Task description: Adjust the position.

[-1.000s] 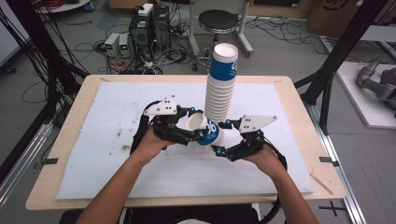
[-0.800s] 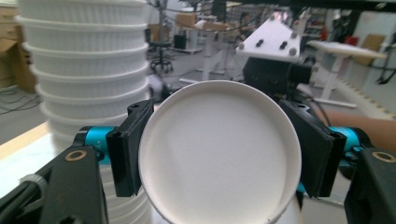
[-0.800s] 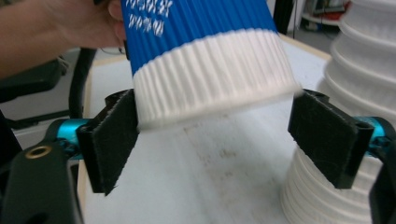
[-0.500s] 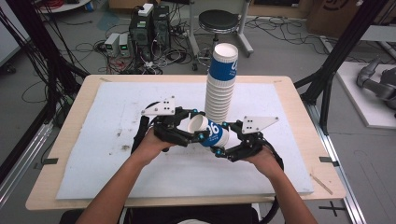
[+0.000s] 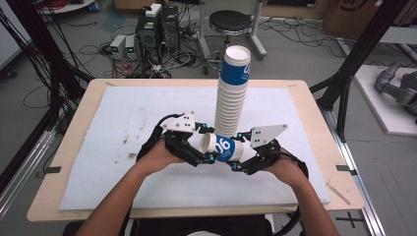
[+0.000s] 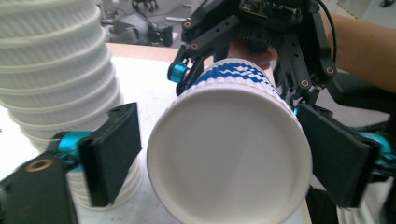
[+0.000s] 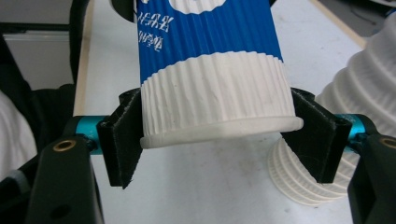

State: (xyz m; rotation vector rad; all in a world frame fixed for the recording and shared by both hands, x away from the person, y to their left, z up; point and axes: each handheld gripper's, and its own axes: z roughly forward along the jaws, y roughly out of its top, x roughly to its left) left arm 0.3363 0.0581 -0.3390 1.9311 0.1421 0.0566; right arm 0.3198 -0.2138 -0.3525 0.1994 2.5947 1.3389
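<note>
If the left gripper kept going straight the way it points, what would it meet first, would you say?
Most likely the cup held sideways by the right gripper: its white end faces the left gripper, between its jaws, which look slightly apart from it, though depth is unclear.

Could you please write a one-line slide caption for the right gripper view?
Right gripper clamps the rim end of a blue-and-white paper cup above the white mat, beside a stack of cups.

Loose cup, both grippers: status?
Right gripper shut on the loose cup, pads at its rim end. Left gripper open around its base, left pad clear. Cup horizontal, off the table. Cup stack close behind, upright.
</note>
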